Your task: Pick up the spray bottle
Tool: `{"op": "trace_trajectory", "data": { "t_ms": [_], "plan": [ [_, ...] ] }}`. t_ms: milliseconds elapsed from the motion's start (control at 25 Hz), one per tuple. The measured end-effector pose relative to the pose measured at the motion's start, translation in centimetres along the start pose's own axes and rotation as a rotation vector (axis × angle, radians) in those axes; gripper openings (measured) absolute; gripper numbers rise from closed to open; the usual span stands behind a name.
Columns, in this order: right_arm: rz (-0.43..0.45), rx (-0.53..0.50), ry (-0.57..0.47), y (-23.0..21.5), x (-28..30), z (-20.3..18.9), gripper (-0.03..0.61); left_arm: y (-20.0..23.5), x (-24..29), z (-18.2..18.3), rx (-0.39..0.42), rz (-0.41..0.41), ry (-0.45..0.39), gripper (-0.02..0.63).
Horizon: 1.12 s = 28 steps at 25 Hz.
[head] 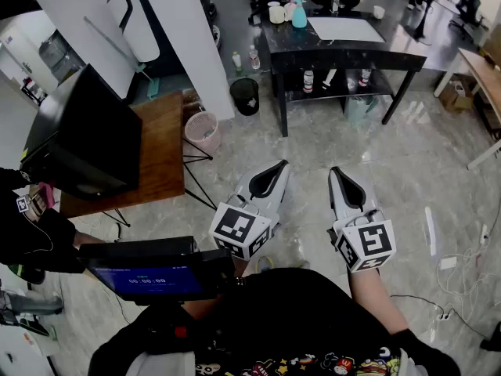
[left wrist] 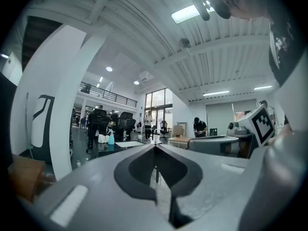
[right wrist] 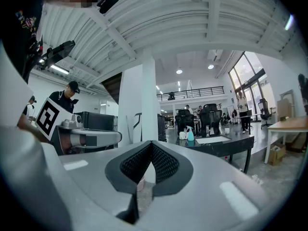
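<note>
The left tongs [head: 280,165] and right tongs [head: 335,171] are closed, empty and held level. The bottle [head: 300,14] stands well ahead on the dark surface [head: 344,53]. Walk closer first, open one pair wide, then clamp its body squarely.

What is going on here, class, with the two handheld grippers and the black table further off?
A person holds a grey two-jaw gripper in each hand. The left gripper and the right gripper both point level, jaws closed on nothing. The small teal plastic spray bottle stands upright on the black rectangular table across the room, far beyond both grippers. It has not been picked up yet.
</note>
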State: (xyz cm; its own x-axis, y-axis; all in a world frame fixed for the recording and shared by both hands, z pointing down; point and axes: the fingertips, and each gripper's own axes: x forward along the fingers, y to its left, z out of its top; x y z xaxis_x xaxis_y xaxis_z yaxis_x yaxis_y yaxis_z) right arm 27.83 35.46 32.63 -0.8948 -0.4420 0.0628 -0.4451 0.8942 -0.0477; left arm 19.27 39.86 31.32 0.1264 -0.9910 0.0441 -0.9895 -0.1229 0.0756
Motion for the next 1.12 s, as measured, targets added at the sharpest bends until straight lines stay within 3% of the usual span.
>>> {"op": "trace_trajectory", "data": {
  "t_ms": [560,800,960,1120],
  "plan": [
    [-0.010,0.012,-0.009,-3.4,0.5,-0.6,0.025,-0.4,3.0,-0.9,-0.006,0.007,0.019,0.002],
    [-0.017,0.008,-0.019,-6.9,0.8,-0.7,0.025,-1.0,6.4,-1.9,-0.002,0.010,0.007,0.001],
    [-0.016,0.018,-0.026,-9.5,2.7,-1.3,0.025,-0.7,9.4,-2.5,0.002,0.007,0.007,0.002],
    [0.006,0.006,-0.033,-11.7,7.7,-2.4,0.025,3.0,13.3,-3.6,0.002,0.020,0.002,0.002]
  ]
}}
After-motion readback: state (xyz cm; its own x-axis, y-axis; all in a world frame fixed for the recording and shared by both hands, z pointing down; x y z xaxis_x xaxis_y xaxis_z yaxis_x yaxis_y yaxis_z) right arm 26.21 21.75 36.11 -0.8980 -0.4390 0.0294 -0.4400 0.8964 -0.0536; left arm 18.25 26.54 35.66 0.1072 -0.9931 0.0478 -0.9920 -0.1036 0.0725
